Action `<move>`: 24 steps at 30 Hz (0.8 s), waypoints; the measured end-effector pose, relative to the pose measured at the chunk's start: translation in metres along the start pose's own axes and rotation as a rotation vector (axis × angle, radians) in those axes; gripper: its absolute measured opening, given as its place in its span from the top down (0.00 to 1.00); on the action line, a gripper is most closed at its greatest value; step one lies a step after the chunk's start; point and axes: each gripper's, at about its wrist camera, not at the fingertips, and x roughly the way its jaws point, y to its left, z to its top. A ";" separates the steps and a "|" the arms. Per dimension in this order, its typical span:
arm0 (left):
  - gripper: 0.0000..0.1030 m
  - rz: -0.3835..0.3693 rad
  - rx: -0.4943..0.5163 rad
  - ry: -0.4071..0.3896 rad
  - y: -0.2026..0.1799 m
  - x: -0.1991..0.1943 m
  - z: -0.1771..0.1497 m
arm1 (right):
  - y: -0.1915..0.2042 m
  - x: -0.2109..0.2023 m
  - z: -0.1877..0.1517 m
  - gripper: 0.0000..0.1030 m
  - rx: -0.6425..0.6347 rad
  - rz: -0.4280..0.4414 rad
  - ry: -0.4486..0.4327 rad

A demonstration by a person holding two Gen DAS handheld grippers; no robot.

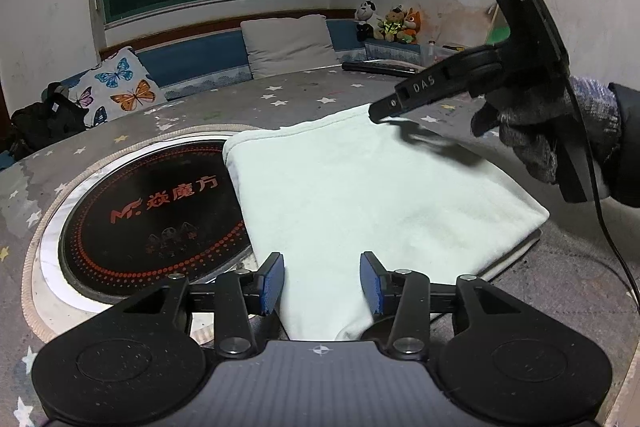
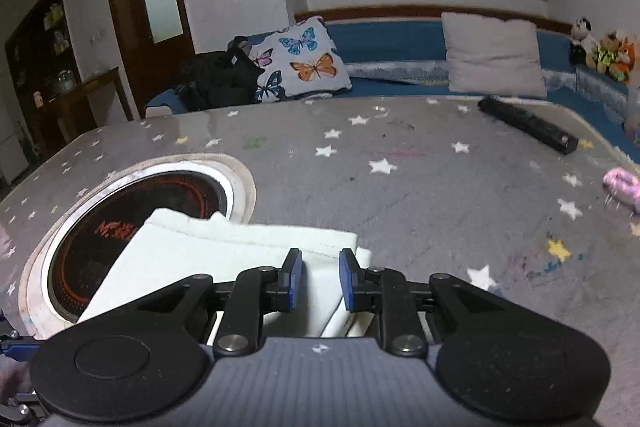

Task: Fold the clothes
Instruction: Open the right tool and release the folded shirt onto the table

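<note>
A butterfly pillow [image 2: 302, 61], grey pillow [image 2: 494, 55] and plush toys [image 1: 394, 23] line the blue bench [image 2: 384, 41] beyond the star-patterned table [image 2: 420, 163].

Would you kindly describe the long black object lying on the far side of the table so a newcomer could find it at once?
Start from the large grey table with the white-star cover and look toward its far right edge, in front of the blue bench with the plain beige cushion. There lies a long, slim black bar-shaped object, set at a slant. It is the only dark, rigid item there; the folded white cloth lies nearer.
</note>
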 end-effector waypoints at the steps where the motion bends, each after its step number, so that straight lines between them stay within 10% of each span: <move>1: 0.54 0.000 0.000 -0.001 -0.001 0.000 0.000 | 0.002 -0.001 0.002 0.80 -0.009 0.000 -0.004; 24: 0.38 0.000 -0.013 0.008 -0.003 -0.008 0.002 | 0.041 -0.022 0.000 0.60 -0.174 0.053 0.033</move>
